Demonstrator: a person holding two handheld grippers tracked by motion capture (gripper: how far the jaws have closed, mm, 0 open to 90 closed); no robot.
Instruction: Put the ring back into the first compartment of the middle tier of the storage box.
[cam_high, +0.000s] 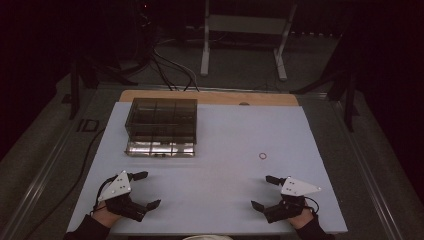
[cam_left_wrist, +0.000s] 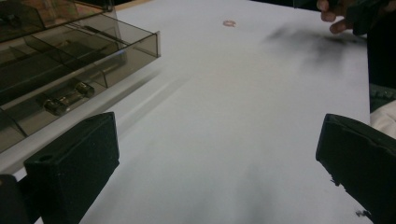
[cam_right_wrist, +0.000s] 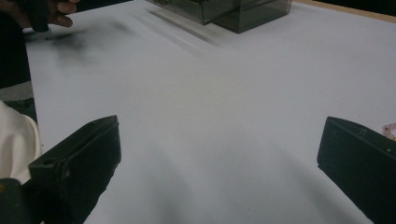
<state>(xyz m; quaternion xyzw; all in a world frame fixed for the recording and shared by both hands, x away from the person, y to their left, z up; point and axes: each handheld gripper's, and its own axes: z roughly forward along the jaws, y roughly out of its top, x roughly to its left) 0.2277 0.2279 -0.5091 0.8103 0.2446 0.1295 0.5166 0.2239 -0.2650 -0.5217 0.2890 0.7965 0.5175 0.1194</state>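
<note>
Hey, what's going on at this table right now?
A person sits at a white table with a two-jaw gripper in each hand. The left gripper and the right gripper both rest near the front edge, jaws wide open, holding nothing. A smoky clear compartment box stands at the back left, with small metal parts in a front compartment. A small pinkish ring lies on the table, ahead of the right gripper. Nothing is being handled yet.

The white table (cam_high: 215, 200) lies bare and wide between the 2 grippers, open across its middle and right. The smoky plastic box (cam_high: 162, 125) blocks the far left. A small ring (cam_high: 263, 155) lies flat, well apart from the box, barely an obstacle.
</note>
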